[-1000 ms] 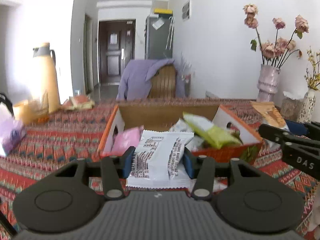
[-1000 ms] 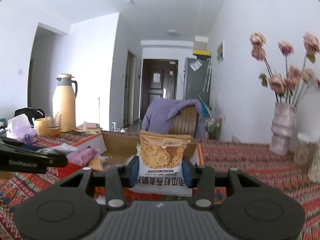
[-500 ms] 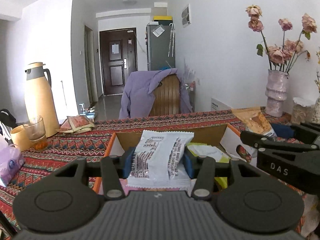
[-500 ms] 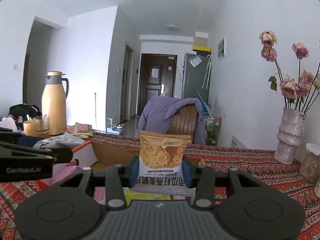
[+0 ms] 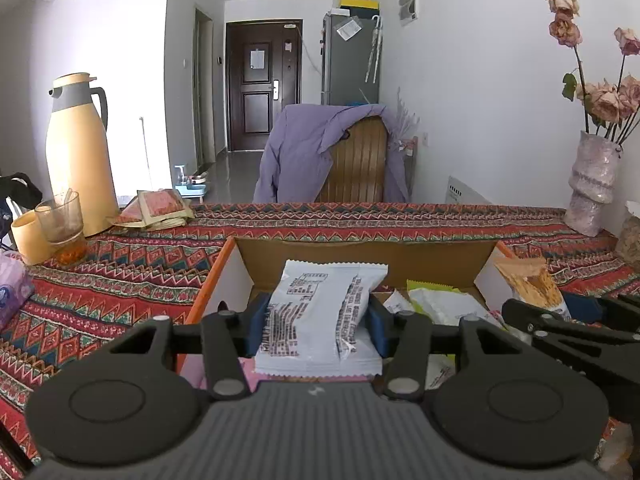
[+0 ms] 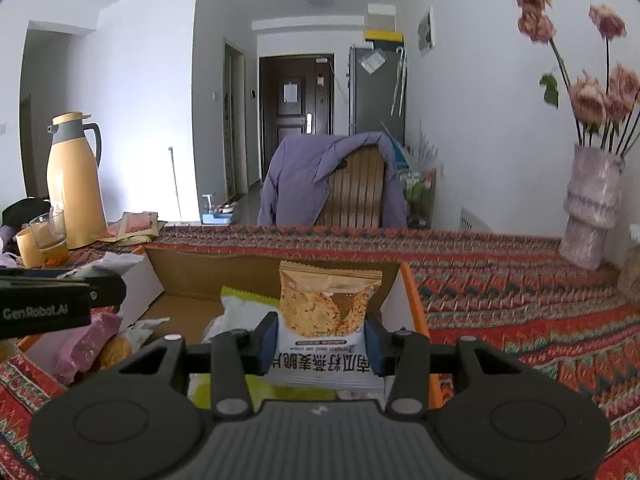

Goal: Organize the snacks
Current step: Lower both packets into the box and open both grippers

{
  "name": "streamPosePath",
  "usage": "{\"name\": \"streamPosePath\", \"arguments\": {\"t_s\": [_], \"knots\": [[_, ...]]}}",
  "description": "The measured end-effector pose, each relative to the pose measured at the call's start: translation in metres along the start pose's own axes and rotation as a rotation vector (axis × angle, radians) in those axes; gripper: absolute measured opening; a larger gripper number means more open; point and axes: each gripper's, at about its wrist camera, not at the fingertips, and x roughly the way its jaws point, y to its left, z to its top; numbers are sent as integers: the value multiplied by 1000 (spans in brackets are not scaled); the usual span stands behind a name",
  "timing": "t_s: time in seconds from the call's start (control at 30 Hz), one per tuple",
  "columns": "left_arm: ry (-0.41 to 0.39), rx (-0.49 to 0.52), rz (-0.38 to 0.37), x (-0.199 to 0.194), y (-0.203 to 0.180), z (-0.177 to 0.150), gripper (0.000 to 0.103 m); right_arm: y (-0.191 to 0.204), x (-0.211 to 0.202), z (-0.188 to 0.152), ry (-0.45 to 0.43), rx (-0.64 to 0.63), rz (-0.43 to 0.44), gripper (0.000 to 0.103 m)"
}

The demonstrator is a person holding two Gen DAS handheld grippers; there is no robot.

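My left gripper (image 5: 318,326) is shut on a white snack packet (image 5: 320,316) with black print, held over the open cardboard box (image 5: 360,256) with orange outer sides. My right gripper (image 6: 322,346) is shut on a tan-topped oat crisp packet (image 6: 326,312), also above the box (image 6: 208,272), near its right wall. In the box lie a green packet (image 6: 240,308), a pink packet (image 6: 88,340) and other wrappers. The right gripper with its tan packet (image 5: 528,284) shows at the right edge of the left wrist view; the left gripper's arm (image 6: 48,304) crosses the left of the right wrist view.
A patterned red cloth (image 5: 120,264) covers the table. A yellow thermos (image 5: 78,152), a glass (image 5: 62,224) and a yellow cup (image 5: 26,236) stand at the far left, flat sachets (image 5: 154,208) beside them. A vase of dried roses (image 6: 590,212) stands far right. A chair with a purple jacket (image 5: 332,156) is behind.
Both grippers have moved forward over the box with their packets still held, so the box now lies right beneath them. The right gripper has drawn closer to the left one.
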Motion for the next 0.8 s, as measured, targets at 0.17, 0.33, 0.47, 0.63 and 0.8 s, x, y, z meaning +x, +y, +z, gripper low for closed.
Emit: {"name": "streamPosePath", "arguments": {"t_s": [0.17,0.33,0.47,0.63,0.8], "knots": [[-22,-35,3,-3,6,-5,87,-4,-2,-6,13,16,21,61],[-47,-71,-10,-13,17,-4,103,-5,-11,-9,8,22,41,93],[-56,-93,-20,-22,24,-4,103,-7,-21,-10,-3,29,41,103],[-70,-104,-36,-44,31,-7,103,-7,-39,-12,-20,30,31,103],[-91,-114,-79,-76,41,-18,103,-4,-65,-18,-37,19,30,103]]}}
